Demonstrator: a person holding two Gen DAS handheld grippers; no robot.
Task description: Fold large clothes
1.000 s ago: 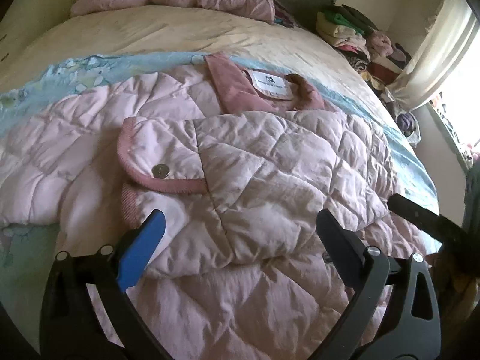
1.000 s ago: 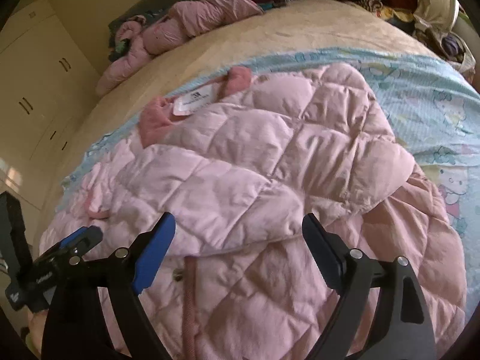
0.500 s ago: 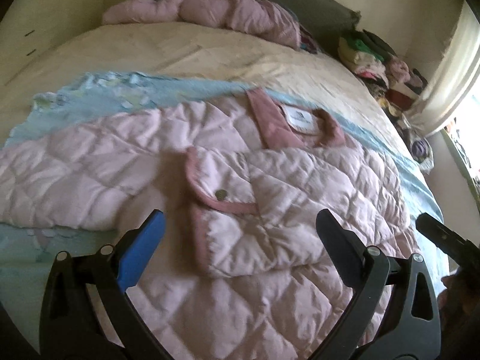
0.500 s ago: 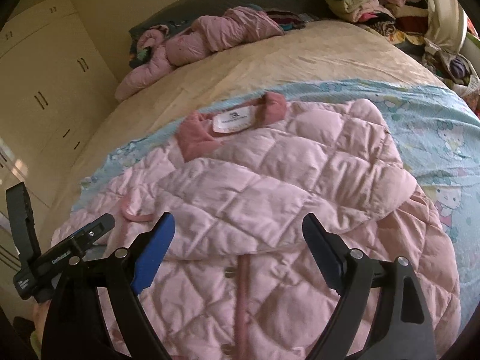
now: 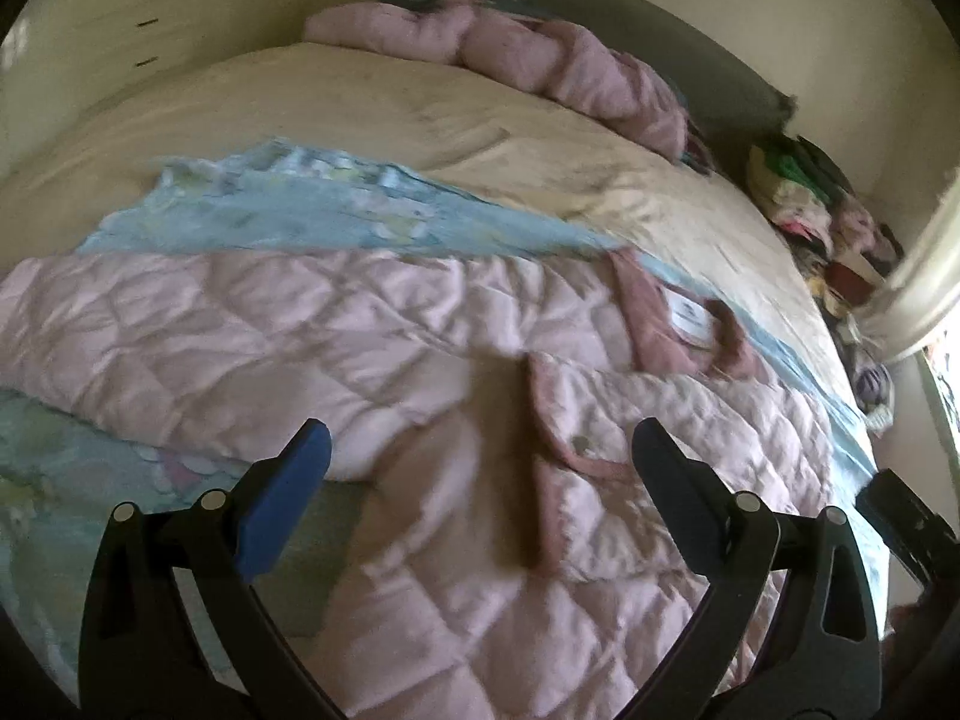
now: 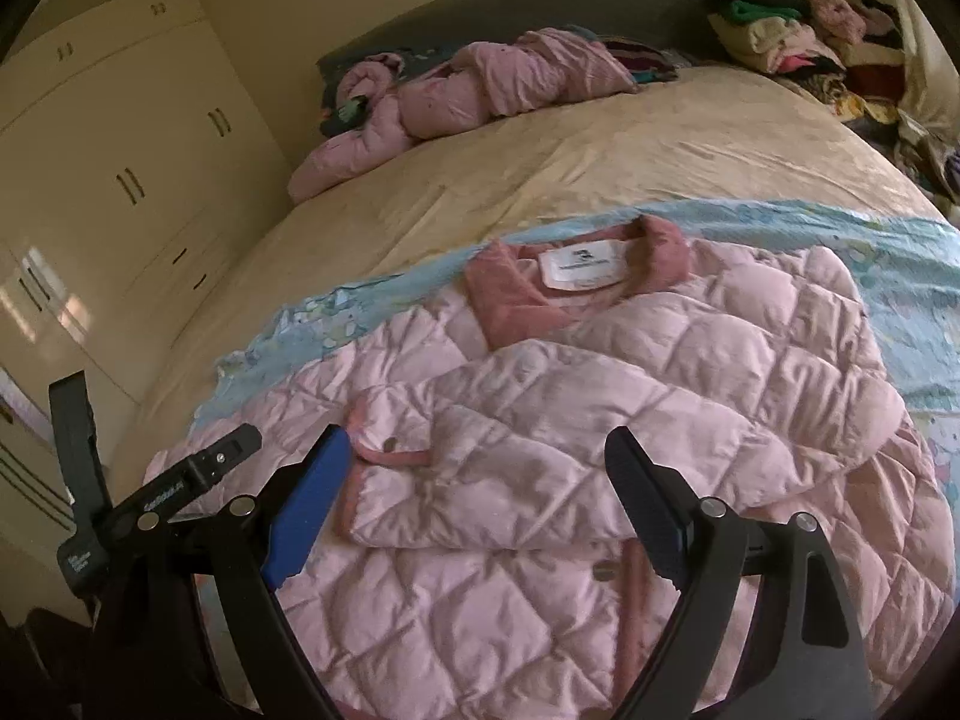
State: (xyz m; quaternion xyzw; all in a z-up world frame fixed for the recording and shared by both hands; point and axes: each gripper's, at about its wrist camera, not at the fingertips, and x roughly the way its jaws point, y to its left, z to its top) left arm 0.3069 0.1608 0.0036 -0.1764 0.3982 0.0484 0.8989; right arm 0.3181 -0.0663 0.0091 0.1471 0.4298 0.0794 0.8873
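I see the pink quilted jacket (image 6: 600, 420) spread on the bed (image 6: 600, 168), its white neck label (image 6: 579, 267) too blurred to read. My left gripper (image 5: 480, 456) and right gripper (image 6: 477, 468) both gape empty above it.

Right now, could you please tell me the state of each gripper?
Left gripper: open, holding nothing, above the pink quilted jacket.
Right gripper: open, holding nothing.
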